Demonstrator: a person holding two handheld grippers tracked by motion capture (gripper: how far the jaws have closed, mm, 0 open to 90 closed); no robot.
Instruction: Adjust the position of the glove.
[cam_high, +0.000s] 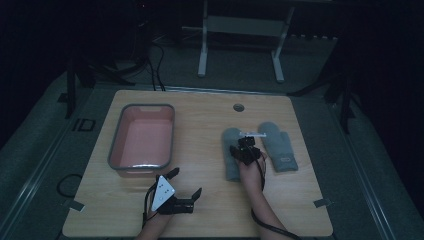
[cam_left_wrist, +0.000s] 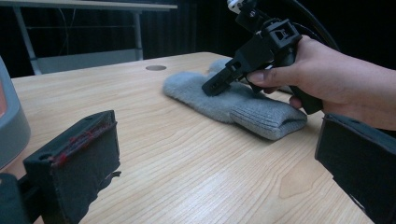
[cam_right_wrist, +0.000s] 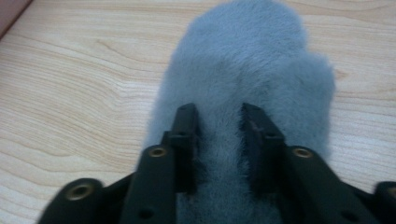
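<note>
Two grey fleece mittens lie flat on the right half of the wooden table (cam_high: 200, 210). My right gripper (cam_high: 244, 147) presses down on the left mitten (cam_high: 231, 169), its jaws close together with a ridge of fleece pinched between them. The right gripper view shows this mitten (cam_right_wrist: 252, 56) from close up, with my right gripper (cam_right_wrist: 218, 112) over its middle. The other mitten (cam_high: 280, 146) lies just to the right, untouched. My left gripper (cam_high: 186, 183) hovers open near the table's front edge. In its own view my left gripper (cam_left_wrist: 215, 130) holds nothing, and it faces the mitten (cam_left_wrist: 243, 105) and the right gripper (cam_left_wrist: 210, 87).
A pink bin with a grey rim (cam_high: 116, 150) stands on the left half of the table, with nothing visible inside. A round cable hole (cam_high: 238, 107) sits near the far edge. Beyond the table stands a white metal frame (cam_high: 202, 55), and the surroundings are dark.
</note>
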